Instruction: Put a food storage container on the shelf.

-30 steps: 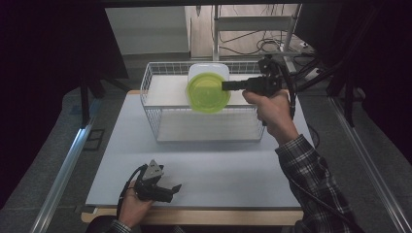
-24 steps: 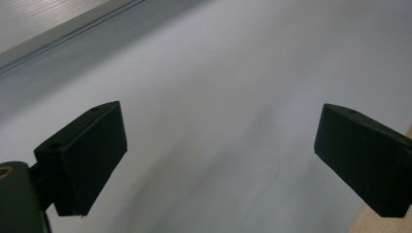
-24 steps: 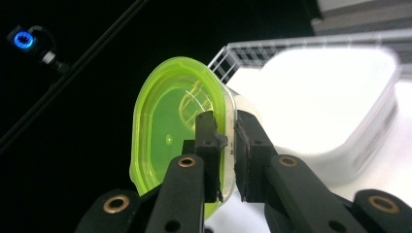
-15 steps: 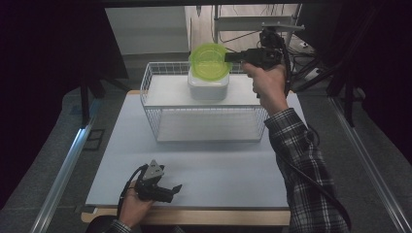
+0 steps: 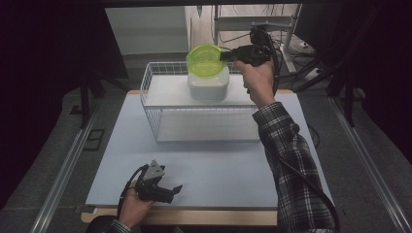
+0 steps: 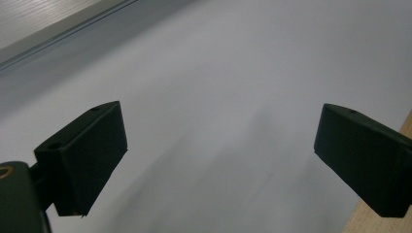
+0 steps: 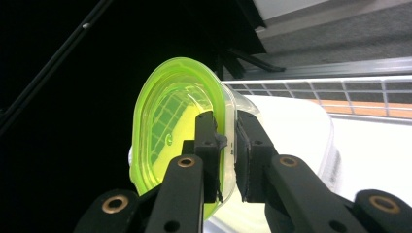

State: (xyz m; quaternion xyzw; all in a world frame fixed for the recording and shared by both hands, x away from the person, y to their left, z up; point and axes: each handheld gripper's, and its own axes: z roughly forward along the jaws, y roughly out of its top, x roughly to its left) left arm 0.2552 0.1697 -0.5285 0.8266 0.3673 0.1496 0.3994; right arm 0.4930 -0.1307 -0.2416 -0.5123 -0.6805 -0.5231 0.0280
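Green lid point(image 5: 206, 59): translucent plastic, pinched at its rim and held on edge in the air, just above the white container point(image 5: 208, 83).
White container: seated on the upper shelf inside the wire basket point(image 5: 160, 124), toward the far side of the table point(image 5: 218, 170).
Right gripper point(image 5: 227, 56): jaws closed almost fully on the lid's rim; in the right gripper view the pads point(image 7: 209, 145) are seen pressed on either side of the thin edge, with the lid point(image 7: 177, 121) tilted nearly upright.
Left gripper point(image 5: 174, 191): rested low at the near edge of the table, jaws spread wide with nothing between them; bare table surface point(image 6: 218, 97) is seen past them.
Step in hand: judged to be the carrying of the lid clear of the container.
Doing it well: the pinch should be kept firm, since only a narrow strip of rim is gripped and the lid could pivot or slip; it should be lifted well clear of the basket's wire rim before being moved sideways.
In the way: the basket's wire walls and the container's own top edge lie closest to the lid.
Around: cables and a metal rack point(image 5: 272, 24) lie behind the basket, near the raised hand, and should be avoided.
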